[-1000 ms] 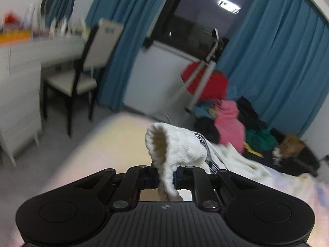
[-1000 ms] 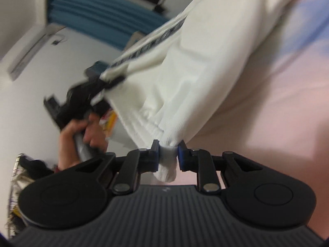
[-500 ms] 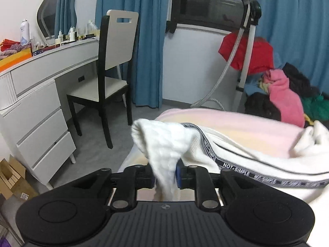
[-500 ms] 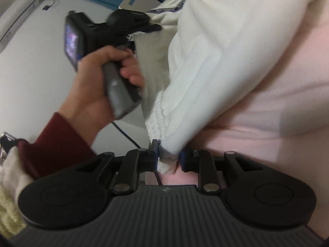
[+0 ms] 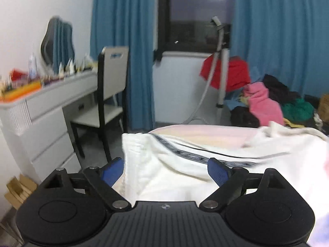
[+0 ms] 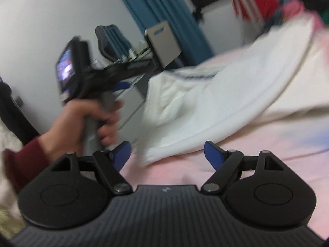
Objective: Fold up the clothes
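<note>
A white garment [image 5: 185, 164] with a dark lettered stripe lies spread across the pink bed [image 5: 205, 131]. My left gripper [image 5: 165, 169] is open, its blue pads wide apart over the garment's ribbed edge. In the right wrist view the same garment [image 6: 216, 103] lies on the pink sheet [image 6: 267, 164]. My right gripper [image 6: 167, 154] is open and empty just short of the garment's near edge. The left gripper [image 6: 123, 85] also shows there, held in a hand at the left.
A grey dresser [image 5: 47, 111] and a chair [image 5: 111, 94] stand left of the bed. A pile of coloured clothes [image 5: 267, 103] and a steamer pole [image 5: 222, 65] stand by the blue curtains [image 5: 123, 41] at the back.
Both grippers have opened and let go of the white garment, which has dropped flat onto the bed. Both have pulled back slightly from its edge.
</note>
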### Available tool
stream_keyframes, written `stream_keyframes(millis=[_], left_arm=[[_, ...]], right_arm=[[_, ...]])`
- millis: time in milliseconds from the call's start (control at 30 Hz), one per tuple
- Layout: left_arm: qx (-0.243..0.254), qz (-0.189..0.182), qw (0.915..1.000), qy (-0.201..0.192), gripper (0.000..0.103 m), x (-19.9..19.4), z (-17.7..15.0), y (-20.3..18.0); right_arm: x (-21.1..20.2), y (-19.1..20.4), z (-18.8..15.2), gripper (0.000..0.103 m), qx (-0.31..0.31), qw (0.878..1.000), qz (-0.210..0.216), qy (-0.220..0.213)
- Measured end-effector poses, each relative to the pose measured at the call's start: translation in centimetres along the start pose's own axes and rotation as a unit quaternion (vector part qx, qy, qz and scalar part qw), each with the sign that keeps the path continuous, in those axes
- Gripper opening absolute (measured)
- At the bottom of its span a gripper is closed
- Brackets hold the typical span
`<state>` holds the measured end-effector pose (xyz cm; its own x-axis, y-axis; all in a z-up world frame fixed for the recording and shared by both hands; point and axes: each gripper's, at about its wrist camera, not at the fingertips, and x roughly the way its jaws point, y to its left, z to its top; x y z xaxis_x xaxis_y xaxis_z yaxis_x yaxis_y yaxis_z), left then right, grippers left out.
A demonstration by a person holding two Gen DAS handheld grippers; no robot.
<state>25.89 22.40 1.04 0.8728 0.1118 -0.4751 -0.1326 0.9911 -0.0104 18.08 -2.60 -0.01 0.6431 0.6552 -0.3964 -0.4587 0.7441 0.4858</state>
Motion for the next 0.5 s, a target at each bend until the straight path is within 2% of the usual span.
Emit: stream_keyframes(millis=[167,267,400,500], left_arm=[[0.029,-0.027,0.9986,-0.035,0.092,-8.2,-2.3,-5.1],[0.046,-0.043,0.9965,-0.056,0.093,-13.2,-3.8,-8.1],[0.04,-0.068,0.9939,-0.077,0.095,-17.6,-5.9,-11.3],[0.021,-0.089,0.9918,-0.09,0.099,-19.9,-7.6,-13.3]], right_arm=[[-8.4,-3.0,0.7,0.081,-0.066,0.994,-0.081,-0.044],[-10.7,-4.5,0.4,0.081,-0.094,0.985,-0.133,-0.063],[-15.1,-6.8,-0.7,0.081,-0.106,0.975,-0.161,-0.111],[-16.1,-8.7,-1.8,0.081,-0.078,0.971,-0.185,-0.134]])
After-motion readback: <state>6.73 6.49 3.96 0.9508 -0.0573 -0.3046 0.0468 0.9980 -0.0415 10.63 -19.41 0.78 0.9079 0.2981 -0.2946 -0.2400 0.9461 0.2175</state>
